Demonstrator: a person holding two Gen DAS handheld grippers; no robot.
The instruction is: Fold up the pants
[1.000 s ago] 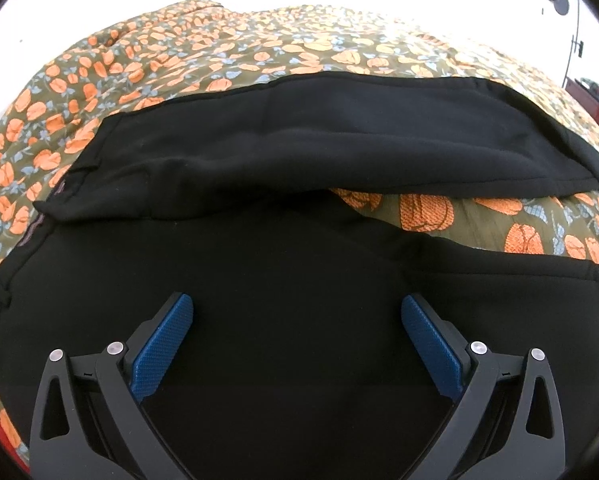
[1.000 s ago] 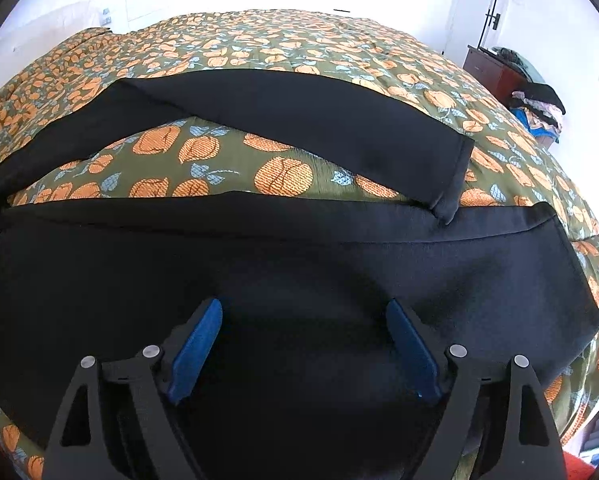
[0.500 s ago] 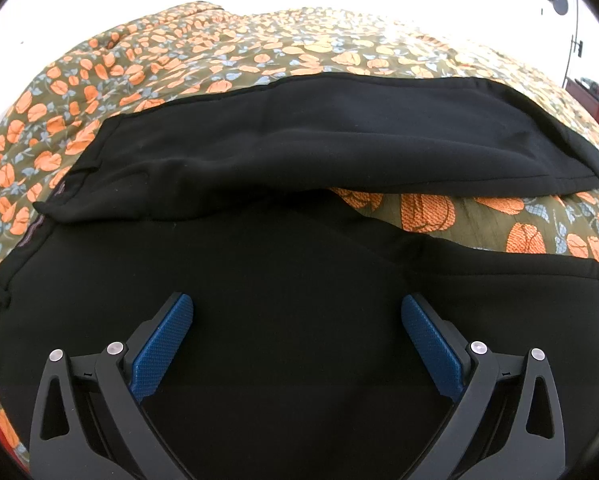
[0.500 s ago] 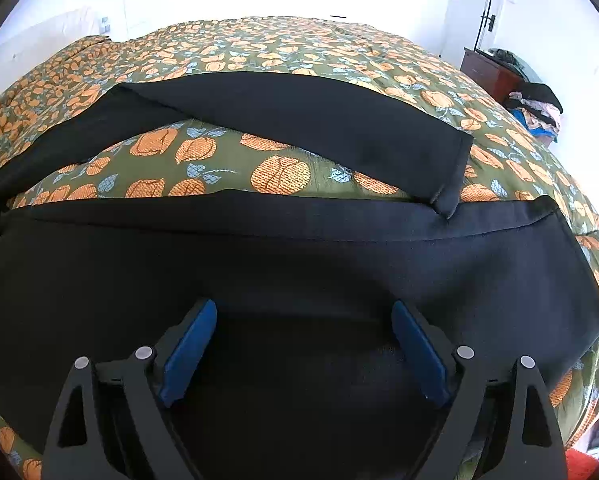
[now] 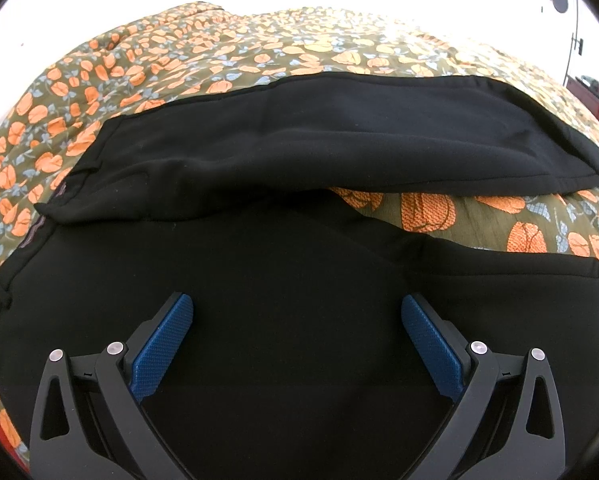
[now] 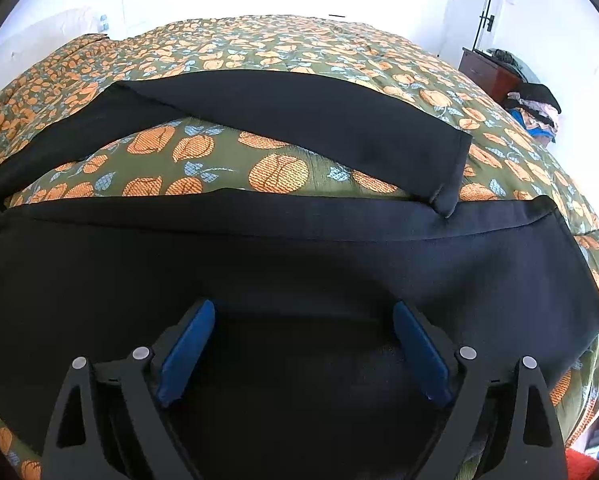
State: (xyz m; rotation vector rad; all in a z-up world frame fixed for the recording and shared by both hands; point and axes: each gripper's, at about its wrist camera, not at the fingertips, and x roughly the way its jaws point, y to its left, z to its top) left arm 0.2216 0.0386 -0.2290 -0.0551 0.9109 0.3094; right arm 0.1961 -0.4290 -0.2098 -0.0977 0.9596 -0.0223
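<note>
Pants (image 5: 299, 152), black, lie spread across a bed on a bedspread (image 5: 227, 60) printed with orange flowers on olive green. Left wrist view: the waist end sits at the left, with a zipper edge just visible at the far left, and the two legs run off to the right, splitting so that a wedge of bedspread shows between them. The left gripper (image 5: 297, 344) hovers over the near leg close to the waist, blue pads spread wide, nothing pinched between them; cannot tell whether the fingertips touch the cloth. Right wrist view: the far leg (image 6: 299, 120) angles in from the left and ends in a hem at the right, its corner lying on the upper edge of the near leg (image 6: 299, 248), which runs straight across and ends in its own hem at the far right. The right gripper (image 6: 303, 344) sits over the near leg, jaws standing wide with only flat cloth beneath, no hold on anything. Further right, beside the bed, a dark red nightstand (image 6: 485, 72) stands against the white wall, and just beside it is a pile of clothes (image 6: 535, 114). No containers visible.
</note>
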